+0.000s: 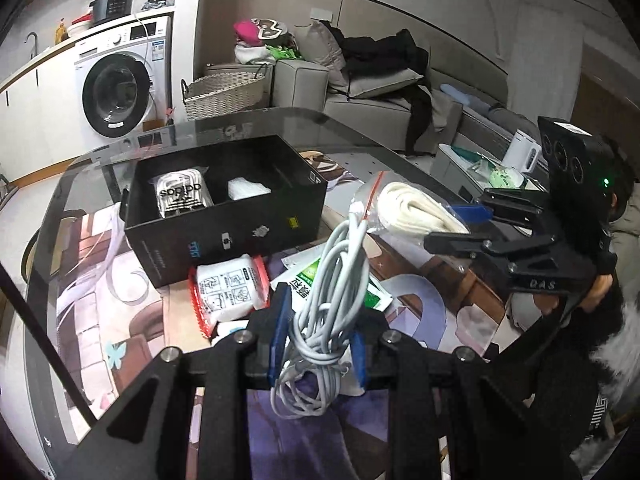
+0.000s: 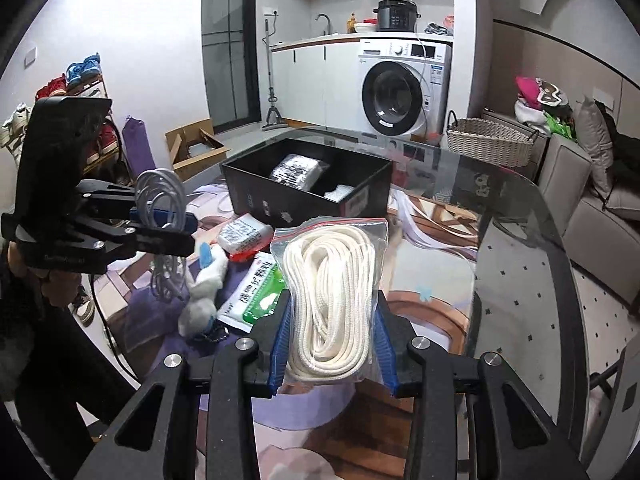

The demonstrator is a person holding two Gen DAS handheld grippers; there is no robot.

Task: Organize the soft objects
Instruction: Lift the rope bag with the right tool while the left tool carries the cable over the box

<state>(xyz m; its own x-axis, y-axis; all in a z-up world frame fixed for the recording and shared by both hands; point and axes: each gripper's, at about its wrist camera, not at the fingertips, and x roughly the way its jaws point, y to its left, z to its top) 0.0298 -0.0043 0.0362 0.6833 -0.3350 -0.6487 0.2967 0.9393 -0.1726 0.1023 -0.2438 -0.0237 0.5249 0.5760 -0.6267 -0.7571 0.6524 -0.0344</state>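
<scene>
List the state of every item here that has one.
left hand-held gripper: shut on grey cable bundle, lifted.
right hand-held gripper: shut on bagged white rope, lifted.
black box: open, two packets inside.
washing machine: door closed.

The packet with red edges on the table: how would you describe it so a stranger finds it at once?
Find the open black cardboard box on the glass table. Just in front of its near wall lies a small white plastic packet with red crimped edges, printed with black pictograms. The flat sachet beside it is green and white instead.
</scene>
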